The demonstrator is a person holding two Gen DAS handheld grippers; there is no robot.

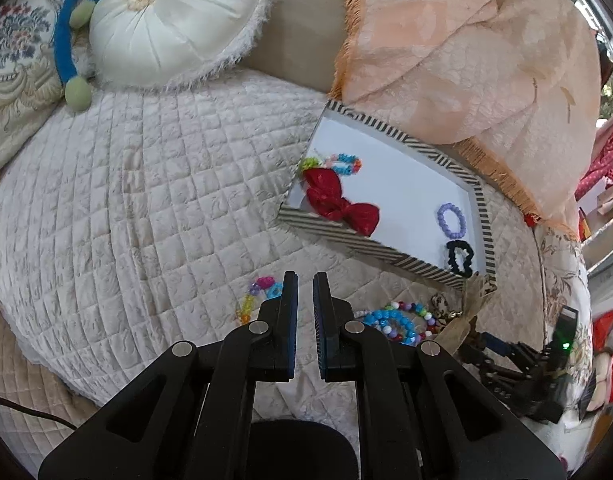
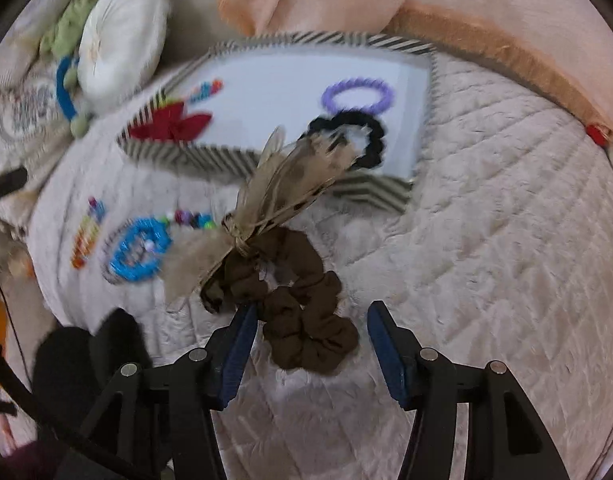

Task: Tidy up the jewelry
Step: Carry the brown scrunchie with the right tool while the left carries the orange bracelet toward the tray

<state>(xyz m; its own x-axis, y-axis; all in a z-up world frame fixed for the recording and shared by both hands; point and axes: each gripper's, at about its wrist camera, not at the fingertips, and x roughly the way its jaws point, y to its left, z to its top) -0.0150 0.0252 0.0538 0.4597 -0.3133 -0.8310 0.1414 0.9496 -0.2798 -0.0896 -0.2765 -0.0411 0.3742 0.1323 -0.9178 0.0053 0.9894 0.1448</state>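
Task approx half done, judging by what's in vs out of the striped box (image 1: 338, 236), which sits on the quilted bed (image 1: 146, 200) toward its far edge, against the peach fringed cloth (image 1: 466, 60). Already inside: red bow (image 1: 338, 200), multicolour bead bracelet (image 1: 344, 164), purple bead bracelet (image 1: 451, 221), black scrunchie (image 1: 459, 258).

Still out on the quilt, nearer side of the box: blue bead bracelet (image 2: 140, 254) w/ a dark multicolour bead strand (image 2: 192, 218) beside it, a chunky bright-link bracelet (image 1: 258, 292), brown scrunchie (image 2: 302, 316), and a beige spotted ribbon bow (image 2: 266, 188) lying partly over the box's near wall.

Left hand-held gripper (image 1: 305, 280): jaws nearly together, nothing between them, above the quilt near the loose beads. Right hand-held gripper (image 2: 312, 316): jaws spread wide, brown scrunchie between them, touching the left pad but not pinched.

No brand, label or legible writing anywhere.
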